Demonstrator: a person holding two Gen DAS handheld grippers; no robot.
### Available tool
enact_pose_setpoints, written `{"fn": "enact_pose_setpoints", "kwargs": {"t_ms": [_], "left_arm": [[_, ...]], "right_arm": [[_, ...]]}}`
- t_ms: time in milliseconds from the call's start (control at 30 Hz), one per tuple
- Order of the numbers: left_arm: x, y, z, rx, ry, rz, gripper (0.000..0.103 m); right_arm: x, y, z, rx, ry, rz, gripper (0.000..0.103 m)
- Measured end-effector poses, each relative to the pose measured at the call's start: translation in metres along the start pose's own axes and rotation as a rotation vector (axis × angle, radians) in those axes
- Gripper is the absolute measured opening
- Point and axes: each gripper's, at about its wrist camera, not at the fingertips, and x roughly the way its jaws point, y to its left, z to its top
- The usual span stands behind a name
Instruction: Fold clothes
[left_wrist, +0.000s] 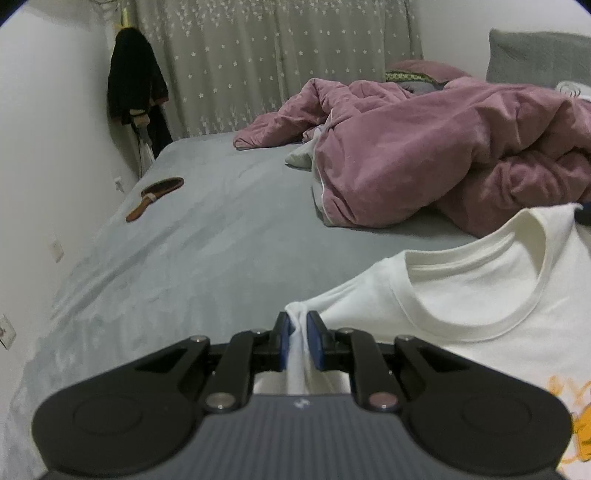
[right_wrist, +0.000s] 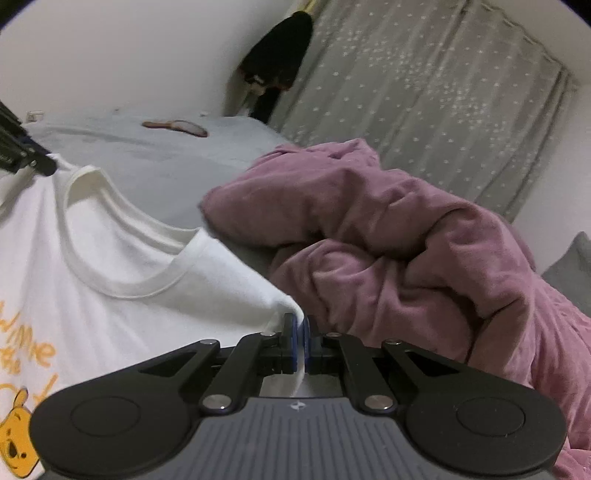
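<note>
A white T-shirt (left_wrist: 454, 291) with a round collar and an orange cartoon print is stretched above the grey bed (left_wrist: 207, 236). My left gripper (left_wrist: 298, 317) is shut on the shirt's left shoulder corner, and white cloth bunches between its blue pads. In the right wrist view the same white T-shirt (right_wrist: 122, 266) spreads to the left, and my right gripper (right_wrist: 300, 320) is shut on its other shoulder corner. The left gripper (right_wrist: 40, 162) shows at the far left edge of that view, holding the cloth.
A crumpled pink duvet (left_wrist: 443, 151) lies on the bed just beyond the shirt, close to the right gripper. A brown hairbrush (left_wrist: 155, 197) rests on the bed near the white wall. Dark clothing (left_wrist: 135, 81) hangs by the star-patterned curtain (left_wrist: 280, 62). A grey pillow (left_wrist: 539, 55) sits far right.
</note>
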Motion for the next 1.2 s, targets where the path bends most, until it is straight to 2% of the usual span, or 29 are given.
{"fn": "enact_pose_setpoints", "kwargs": {"t_ms": [133, 300, 667, 733, 833, 933, 1000, 1100, 1200], "left_arm": [[0.023, -0.004, 0.004, 0.041, 0.014, 0.026, 0.012], [0.052, -0.006, 0.002, 0.083, 0.062, 0.067, 0.012], [0.084, -0.007, -0.006, 0.098, 0.111, 0.118, 0.012], [0.086, -0.007, -0.008, 0.095, 0.119, 0.116, 0.013], [0.086, -0.004, -0.008, 0.072, 0.123, 0.109, 0.022], [0.075, 0.01, -0.004, 0.015, 0.124, 0.102, 0.028], [0.064, 0.024, -0.001, -0.036, 0.123, 0.097, 0.029], [0.047, 0.044, 0.004, -0.112, 0.122, 0.089, 0.029], [0.021, 0.062, -0.001, -0.146, 0.12, 0.105, 0.029]], "right_arm": [[0.02, 0.008, 0.001, -0.048, 0.02, -0.041, 0.005], [0.044, 0.016, 0.001, -0.072, 0.047, -0.048, 0.004], [0.081, 0.036, 0.0, 0.005, 0.057, -0.113, 0.004], [0.089, 0.039, -0.007, 0.013, 0.089, -0.092, 0.004], [0.096, 0.04, -0.015, 0.025, 0.122, -0.071, 0.005], [0.089, 0.031, -0.011, 0.07, 0.116, -0.05, 0.017], [0.083, 0.025, -0.008, 0.108, 0.11, -0.036, 0.032], [0.071, 0.019, -0.003, 0.139, 0.106, -0.018, 0.037], [0.058, 0.018, 0.002, 0.146, 0.102, -0.013, 0.04]]}}
